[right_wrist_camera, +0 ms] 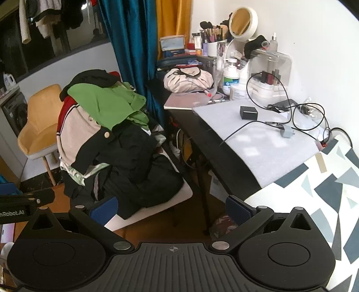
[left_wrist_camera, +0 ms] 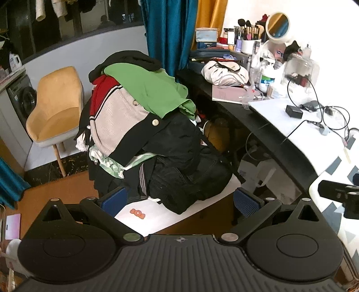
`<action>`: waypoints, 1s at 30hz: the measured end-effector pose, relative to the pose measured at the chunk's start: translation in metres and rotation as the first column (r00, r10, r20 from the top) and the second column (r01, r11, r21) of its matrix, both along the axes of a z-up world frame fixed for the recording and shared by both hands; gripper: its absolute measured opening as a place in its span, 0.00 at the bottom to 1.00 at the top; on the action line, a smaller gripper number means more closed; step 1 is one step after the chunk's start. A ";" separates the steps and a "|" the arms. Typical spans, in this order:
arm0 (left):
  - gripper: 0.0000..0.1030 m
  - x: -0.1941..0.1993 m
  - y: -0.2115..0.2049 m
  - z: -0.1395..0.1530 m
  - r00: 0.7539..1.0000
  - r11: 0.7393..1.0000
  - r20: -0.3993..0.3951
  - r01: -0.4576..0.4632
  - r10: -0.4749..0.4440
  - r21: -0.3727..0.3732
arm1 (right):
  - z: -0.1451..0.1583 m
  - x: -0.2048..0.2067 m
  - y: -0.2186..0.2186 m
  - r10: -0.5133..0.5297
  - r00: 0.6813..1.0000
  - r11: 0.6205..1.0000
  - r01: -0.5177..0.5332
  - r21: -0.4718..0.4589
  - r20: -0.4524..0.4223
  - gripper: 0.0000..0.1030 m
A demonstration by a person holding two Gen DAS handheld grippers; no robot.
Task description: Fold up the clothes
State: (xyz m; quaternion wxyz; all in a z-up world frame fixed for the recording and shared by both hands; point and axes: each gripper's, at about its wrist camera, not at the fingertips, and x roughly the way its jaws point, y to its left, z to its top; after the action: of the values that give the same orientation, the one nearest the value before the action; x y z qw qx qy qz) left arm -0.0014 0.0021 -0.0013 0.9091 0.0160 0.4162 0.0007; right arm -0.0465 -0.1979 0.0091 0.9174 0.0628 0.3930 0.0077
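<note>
Right now both my grippers hang spread and empty: the left gripper (left_wrist_camera: 178, 198) and right gripper (right_wrist_camera: 172, 207) face the clothes pile (left_wrist_camera: 143, 134) heaped ahead on a white chair (right_wrist_camera: 157, 206). Tugging the green shirt (left_wrist_camera: 152, 89) on top could, I judge, topple the heap toward the cluttered desk (right_wrist_camera: 258, 143) beyond it.

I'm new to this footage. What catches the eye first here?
A tall clothes pile on a white chair, with a green garment near the top. Right of it, a cluttered desk with a round mirror and tangled cables.
</note>
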 end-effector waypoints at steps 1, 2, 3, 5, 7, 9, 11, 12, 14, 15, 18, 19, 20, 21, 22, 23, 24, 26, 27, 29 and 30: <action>1.00 -0.002 0.002 -0.001 1.000 1.000 -0.002 -0.006 0.006 -0.001 | 0.000 0.000 0.002 0.007 1.000 1.000 -0.007 -0.002 0.000 0.99; 1.00 -0.003 0.005 -0.003 1.000 1.000 -0.004 -0.013 0.013 -0.001 | -0.001 0.000 0.003 0.013 1.000 1.000 -0.013 -0.004 0.001 0.99; 1.00 -0.005 0.007 -0.004 1.000 1.000 -0.006 -0.019 0.019 -0.002 | -0.001 0.000 0.005 0.020 1.000 1.000 -0.020 -0.006 0.001 0.99; 1.00 -0.008 0.012 -0.007 0.999 0.999 -0.011 -0.032 0.032 -0.003 | -0.002 0.000 0.008 0.033 0.999 0.999 -0.033 -0.009 0.002 0.99; 1.00 -0.011 0.017 -0.010 0.999 0.999 -0.015 -0.045 0.045 -0.004 | -0.002 0.000 0.011 0.046 0.999 0.999 -0.046 -0.013 0.003 0.99; 1.00 -0.012 0.018 -0.012 0.998 0.998 -0.024 -0.064 0.064 0.004 | -0.002 0.002 0.015 0.058 0.998 0.998 -0.058 -0.016 -0.001 0.99; 1.00 -0.016 0.016 -0.013 0.995 0.995 -0.028 -0.095 0.095 0.012 | -0.001 0.003 0.020 0.064 0.998 0.998 -0.064 -0.012 -0.007 0.99; 1.00 -0.018 0.017 -0.012 0.994 0.994 -0.020 -0.108 0.109 0.016 | -0.003 0.004 0.021 0.067 0.998 0.998 -0.067 -0.009 -0.009 0.99; 1.00 -0.020 0.019 -0.009 0.993 0.993 -0.007 -0.118 0.119 0.025 | -0.006 0.005 0.021 0.070 0.997 0.998 -0.070 -0.003 -0.014 0.99; 1.00 -0.019 0.018 -0.008 0.992 0.992 -0.004 -0.122 0.123 0.033 | -0.007 0.005 0.022 0.068 0.998 0.998 -0.068 0.000 -0.015 0.99; 1.00 -0.018 0.020 -0.009 0.993 0.992 -0.004 -0.121 0.122 0.044 | -0.009 0.004 0.025 0.064 0.998 0.998 -0.064 0.001 -0.015 0.99; 1.00 -0.018 0.021 -0.009 0.993 0.992 -0.006 -0.120 0.120 0.046 | -0.009 0.003 0.026 0.064 0.998 0.998 -0.064 -0.003 -0.014 0.99; 1.00 -0.017 0.023 -0.009 0.993 0.992 -0.010 -0.118 0.119 0.044 | -0.009 0.003 0.028 0.063 0.998 0.998 -0.063 -0.006 -0.013 0.99; 1.00 -0.016 0.025 -0.009 0.993 0.992 -0.015 -0.118 0.119 0.040 | -0.009 0.003 0.029 0.064 0.998 0.998 -0.064 -0.009 -0.014 0.99; 1.00 -0.015 0.027 -0.009 0.993 0.992 -0.020 -0.119 0.120 0.035 | -0.009 0.003 0.029 0.065 0.998 0.998 -0.065 -0.009 -0.012 0.99; 1.00 -0.014 0.030 -0.010 0.992 0.992 -0.025 -0.120 0.121 0.031 | -0.009 0.002 0.030 0.066 0.998 0.998 -0.066 -0.008 -0.009 0.99; 1.00 -0.014 0.031 -0.011 0.992 0.992 -0.028 -0.121 0.122 0.024 | -0.009 0.002 0.032 0.067 0.998 0.998 -0.067 -0.008 -0.005 0.99; 1.00 -0.014 0.034 -0.012 0.992 0.992 -0.032 -0.122 0.123 0.013 | -0.009 0.001 0.034 0.070 0.998 0.997 -0.070 -0.019 -0.002 0.99; 1.00 -0.013 0.037 -0.012 0.992 0.993 -0.033 -0.121 0.121 0.008 | -0.010 0.001 0.035 0.069 0.998 0.997 -0.069 -0.025 -0.002 0.99; 1.00 -0.013 0.039 -0.012 0.992 0.993 -0.034 -0.121 0.121 0.002 | -0.010 0.002 0.037 0.061 0.998 0.998 -0.061 -0.026 -0.007 0.99; 1.00 -0.014 0.040 -0.013 0.992 0.993 -0.034 -0.120 0.120 -0.003 | -0.011 0.003 0.038 0.061 0.998 0.998 -0.061 -0.022 -0.011 0.99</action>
State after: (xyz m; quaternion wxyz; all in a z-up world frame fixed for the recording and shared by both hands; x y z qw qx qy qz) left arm -0.0150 0.0425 -0.0139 0.9003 -0.0114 0.4318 0.0540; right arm -0.0434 -0.1600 -0.0016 0.9153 0.0406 0.3996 0.0309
